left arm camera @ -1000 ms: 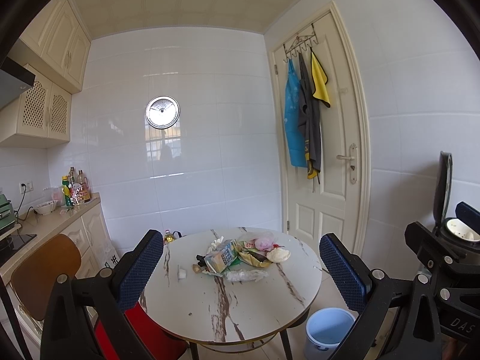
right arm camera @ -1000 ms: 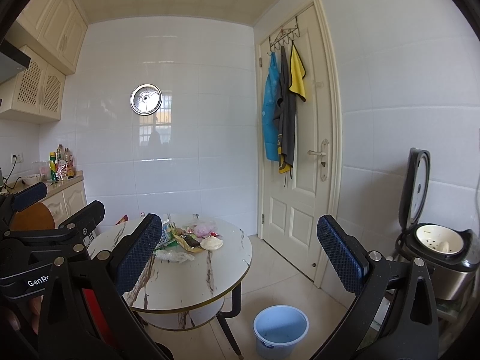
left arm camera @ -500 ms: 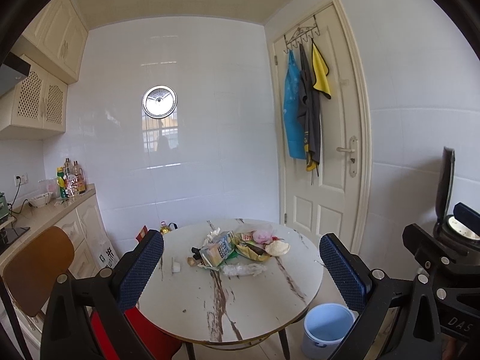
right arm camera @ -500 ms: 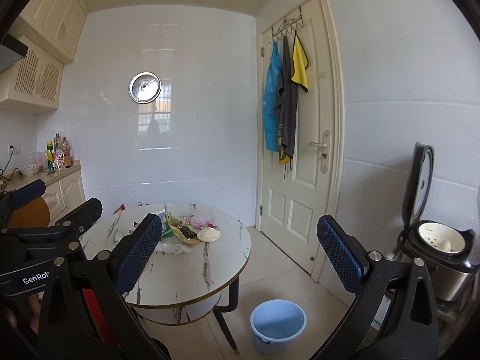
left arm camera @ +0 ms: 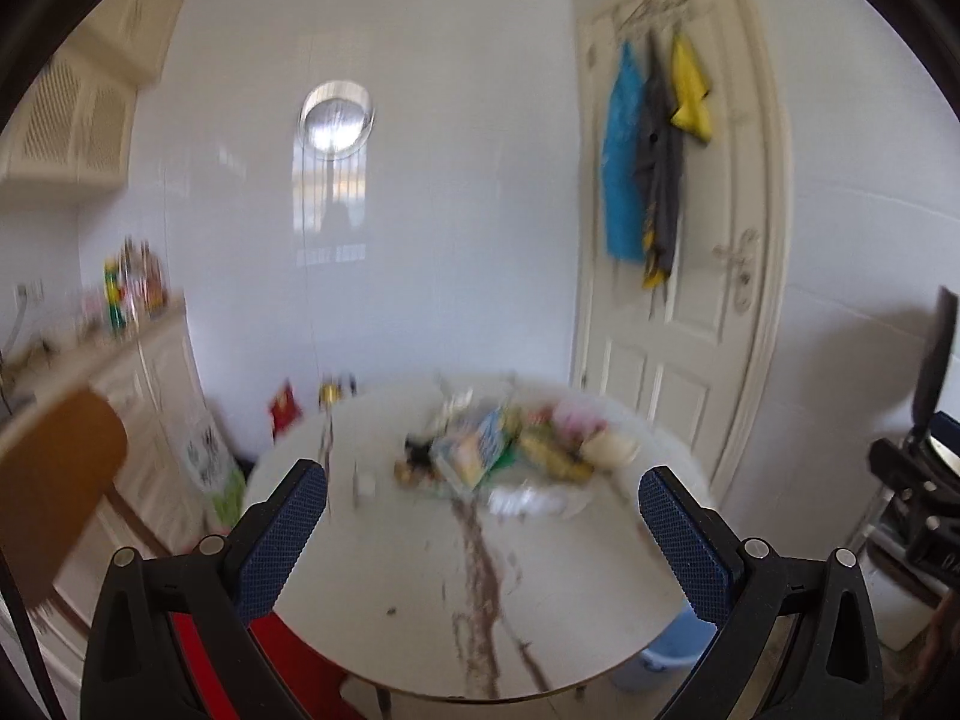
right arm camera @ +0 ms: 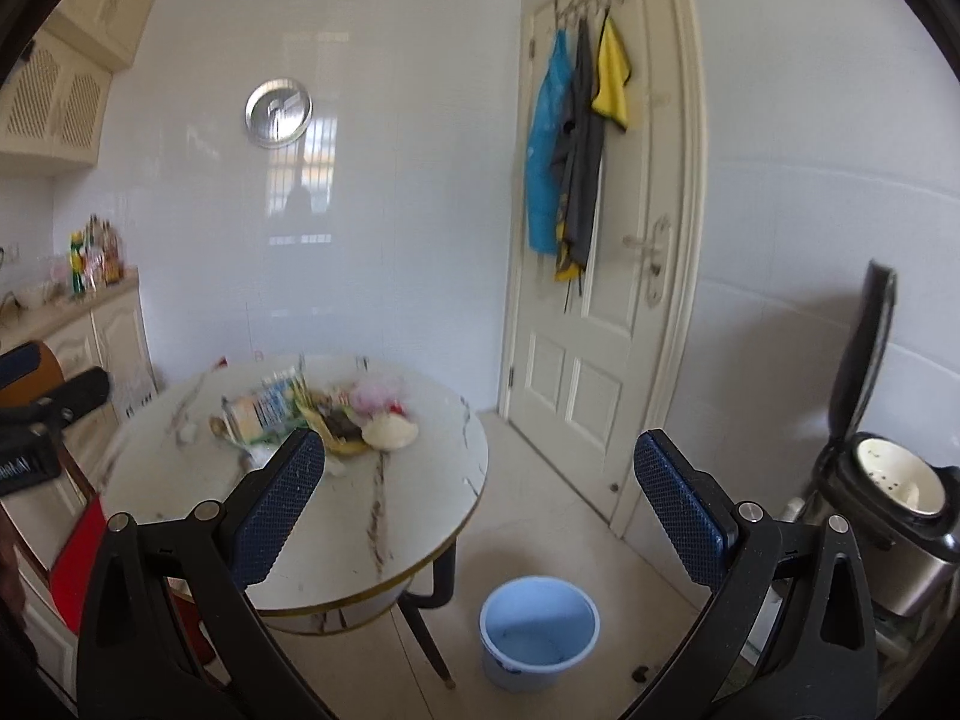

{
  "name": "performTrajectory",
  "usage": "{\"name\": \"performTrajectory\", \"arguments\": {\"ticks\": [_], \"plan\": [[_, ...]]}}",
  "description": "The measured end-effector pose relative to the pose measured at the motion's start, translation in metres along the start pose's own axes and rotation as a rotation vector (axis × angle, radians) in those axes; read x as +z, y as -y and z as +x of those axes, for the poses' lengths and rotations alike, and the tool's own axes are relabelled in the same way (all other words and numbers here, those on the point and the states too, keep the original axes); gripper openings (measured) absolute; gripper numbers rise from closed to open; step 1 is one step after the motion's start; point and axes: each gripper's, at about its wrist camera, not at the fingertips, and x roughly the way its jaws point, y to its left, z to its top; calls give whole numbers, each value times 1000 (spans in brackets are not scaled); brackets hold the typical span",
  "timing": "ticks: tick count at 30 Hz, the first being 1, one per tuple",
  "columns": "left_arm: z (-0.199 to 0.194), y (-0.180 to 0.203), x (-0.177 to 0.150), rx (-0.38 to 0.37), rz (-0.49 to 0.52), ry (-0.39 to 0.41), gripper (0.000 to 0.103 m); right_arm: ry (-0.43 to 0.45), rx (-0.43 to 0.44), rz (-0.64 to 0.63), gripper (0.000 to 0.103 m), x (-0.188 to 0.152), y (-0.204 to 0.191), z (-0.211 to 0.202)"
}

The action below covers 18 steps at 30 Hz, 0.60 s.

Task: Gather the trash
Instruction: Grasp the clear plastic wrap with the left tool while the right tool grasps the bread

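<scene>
A pile of trash [left arm camera: 510,453] lies on the far half of the round marble table [left arm camera: 420,600]: wrappers, a blue-green packet, a pink bag, a pale bun-like lump. It also shows in the right wrist view [right arm camera: 318,414]. A light blue bucket [right arm camera: 538,630] stands on the floor to the right of the table. My left gripper [left arm camera: 483,531] is open and empty above the table's near half. My right gripper [right arm camera: 480,510] is open and empty, off the table's right edge, above the bucket. The left wrist view is motion-blurred.
A white door [right arm camera: 606,276] with hung cloths is at the back right. An open rice cooker [right arm camera: 894,504] stands at the right. A wooden chair back [left arm camera: 54,480] and a red seat [left arm camera: 288,660] are at the left, by a counter [left arm camera: 90,354] with bottles.
Both grippers have moved toward the table and the trash pile looks larger. The left view has become blurred with motion. Both stay open and empty.
</scene>
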Motion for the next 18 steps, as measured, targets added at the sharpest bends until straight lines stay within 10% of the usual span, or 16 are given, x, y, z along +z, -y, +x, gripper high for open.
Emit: {"name": "performTrajectory", "arguments": {"ticks": [8, 18], "plan": [[140, -8, -9, -94, 23, -318, 102, -176, 78, -38, 103, -21, -8, 106], [268, 33, 22, -127, -15, -496, 102, -304, 109, -48, 103, -32, 2, 217]]}}
